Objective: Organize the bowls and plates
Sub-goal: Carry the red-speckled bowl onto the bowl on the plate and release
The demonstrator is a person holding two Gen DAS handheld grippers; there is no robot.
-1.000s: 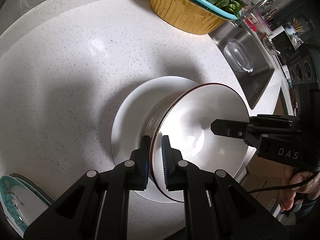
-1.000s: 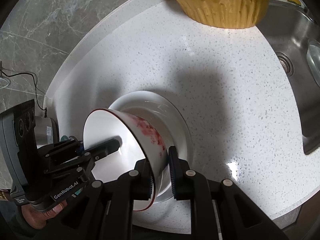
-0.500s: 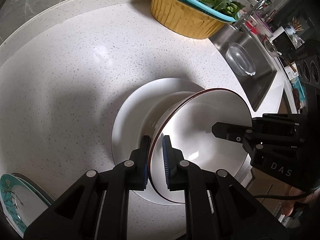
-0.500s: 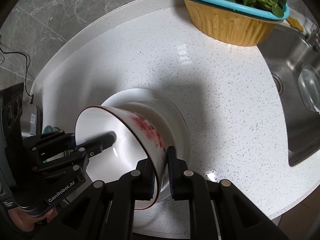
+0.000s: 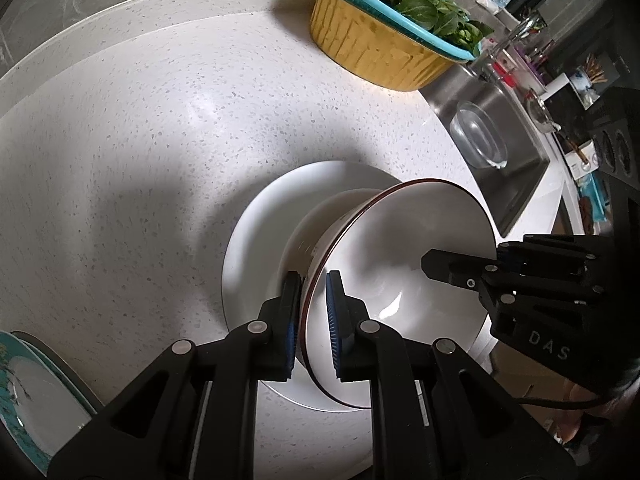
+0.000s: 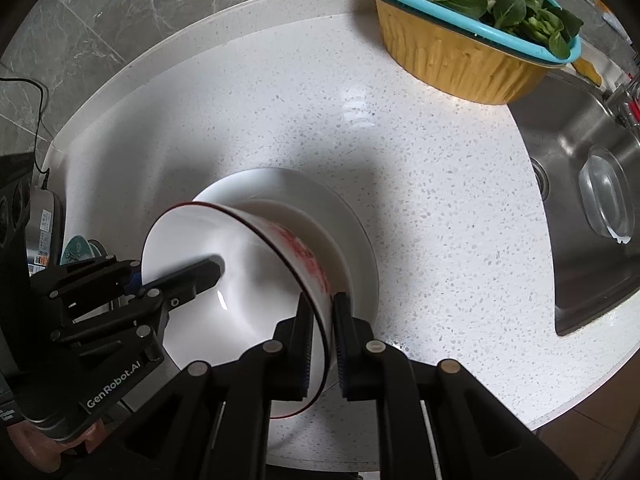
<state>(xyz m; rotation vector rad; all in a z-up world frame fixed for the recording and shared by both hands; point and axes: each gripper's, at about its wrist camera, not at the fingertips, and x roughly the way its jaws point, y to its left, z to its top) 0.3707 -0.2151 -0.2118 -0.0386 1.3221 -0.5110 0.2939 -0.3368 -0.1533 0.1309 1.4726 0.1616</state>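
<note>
- Left wrist view: I see my left gripper (image 5: 314, 316) at lower centre, its blue pads (image 5: 335, 320) on either side of the near rim of a white bowl (image 5: 400, 264) with a dark red edge. The jaws stand narrow and clamp that rim.
- The bowl sits tilted over a white plate (image 5: 256, 240) in the middle of the frame, its opening turned toward the right.
- My right gripper (image 5: 432, 258) comes in from the right edge, one finger reaching inside the bowl; from here I cannot tell how its jaws stand.
- The plate lies on a speckled white counter (image 5: 140, 140). A yellow basket (image 5: 372, 52) with a teal rim and leafy greens stands at the upper centre, a steel sink (image 5: 512, 160) lies at the right, and a teal patterned plate (image 5: 28, 392) shows at the lower left corner.
- Right wrist view: my right gripper (image 6: 322, 340) sits at lower centre, jaws pinched narrow on the bowl's (image 6: 224, 264) wall, one pad inside, one outside by the red pattern.
- The bowl leans on the white plate (image 6: 352, 248) at frame centre, opening to the left.
- My left gripper (image 6: 216, 270) enters from the lower left, a finger inside the bowl.
- The basket (image 6: 460, 60) is at the upper right, the sink (image 6: 580, 208) at the right edge.
</note>
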